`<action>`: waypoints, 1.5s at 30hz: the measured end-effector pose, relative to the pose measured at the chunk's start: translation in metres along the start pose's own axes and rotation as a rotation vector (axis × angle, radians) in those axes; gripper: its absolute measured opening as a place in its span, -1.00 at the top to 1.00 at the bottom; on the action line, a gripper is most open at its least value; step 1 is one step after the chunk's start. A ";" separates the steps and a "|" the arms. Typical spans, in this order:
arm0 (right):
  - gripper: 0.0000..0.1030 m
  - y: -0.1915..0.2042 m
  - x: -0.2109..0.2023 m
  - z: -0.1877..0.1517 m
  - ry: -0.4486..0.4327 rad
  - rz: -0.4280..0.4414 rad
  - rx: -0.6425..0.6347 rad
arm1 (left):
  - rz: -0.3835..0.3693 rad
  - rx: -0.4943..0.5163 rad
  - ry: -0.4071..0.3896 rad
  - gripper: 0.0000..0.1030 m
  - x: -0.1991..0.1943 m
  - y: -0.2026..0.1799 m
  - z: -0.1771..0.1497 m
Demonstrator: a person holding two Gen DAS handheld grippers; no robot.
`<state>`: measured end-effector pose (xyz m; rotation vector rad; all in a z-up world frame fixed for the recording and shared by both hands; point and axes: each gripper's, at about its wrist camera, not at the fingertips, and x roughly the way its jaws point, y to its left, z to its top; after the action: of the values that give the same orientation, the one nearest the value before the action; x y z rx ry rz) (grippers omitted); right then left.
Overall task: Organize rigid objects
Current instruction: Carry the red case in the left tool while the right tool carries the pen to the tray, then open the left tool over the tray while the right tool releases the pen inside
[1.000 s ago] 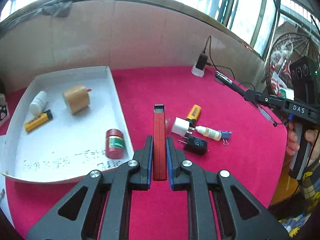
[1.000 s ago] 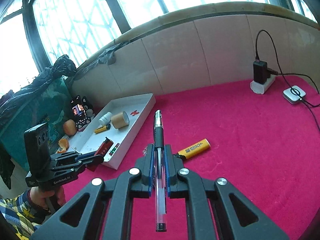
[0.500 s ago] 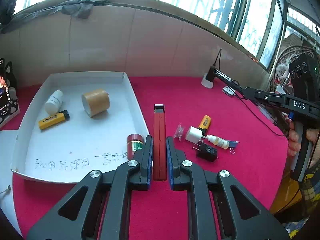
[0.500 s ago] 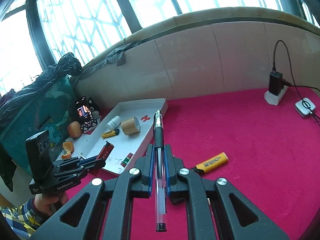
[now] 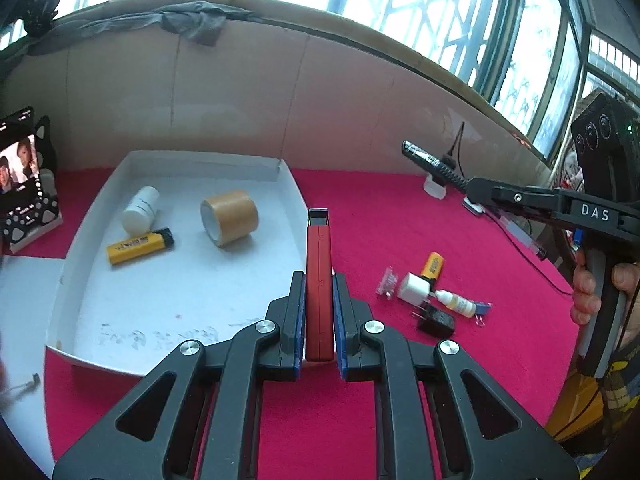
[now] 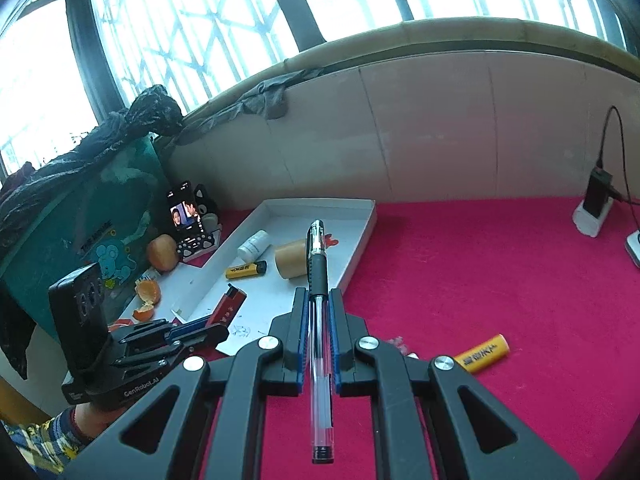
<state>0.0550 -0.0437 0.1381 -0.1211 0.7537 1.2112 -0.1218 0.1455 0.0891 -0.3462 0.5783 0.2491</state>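
Note:
My left gripper (image 5: 319, 280) is shut on a flat red bar (image 5: 319, 248) that points at the right wall of the white tray (image 5: 80, 248). In the tray lie a white bottle (image 5: 140, 210), a yellow lighter (image 5: 138, 246) and a tape roll (image 5: 230, 216). My right gripper (image 6: 319, 296) is shut on a clear pen with a black grip (image 6: 318, 264), whose tip hangs over the tray's near side (image 6: 360, 236). On the red cloth lie another yellow lighter (image 5: 432, 266), a white plug (image 5: 414, 290), a black plug (image 5: 436, 322) and a dropper bottle (image 5: 456, 302).
A phone on a cat-shaped stand (image 5: 20, 164) sits left of the tray, with an orange (image 6: 162, 254) and peel beside it. A charger on a white socket (image 6: 596, 208) with cables stands at the back right. A low wall closes the back.
Both grippers have swung left toward the tray, which now sits nearer the centre of each view. The red jar in the tray has gone out of sight behind my left fingers.

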 end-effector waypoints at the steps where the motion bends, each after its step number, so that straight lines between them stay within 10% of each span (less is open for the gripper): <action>1: 0.86 0.002 0.004 0.002 0.006 0.000 0.005 | 0.006 -0.004 -0.005 0.77 -0.001 0.004 0.003; 23: 0.86 0.012 0.111 0.035 0.110 -0.005 0.275 | 0.148 -0.121 -0.005 0.78 0.029 0.111 0.070; 41: 0.79 0.013 0.163 0.028 0.110 -0.093 0.292 | 0.211 -0.146 0.092 0.75 0.087 0.119 0.064; 43: 0.50 0.012 0.159 0.026 0.095 -0.105 0.288 | 0.216 -0.178 0.094 0.12 0.089 0.123 0.065; 45: -0.38 0.009 0.153 0.022 0.074 -0.111 0.311 | 0.231 -0.179 0.071 -0.92 0.086 0.124 0.065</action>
<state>0.0798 0.0922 0.0684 0.0484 0.9782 0.9761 -0.0602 0.2948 0.0597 -0.4633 0.6685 0.5149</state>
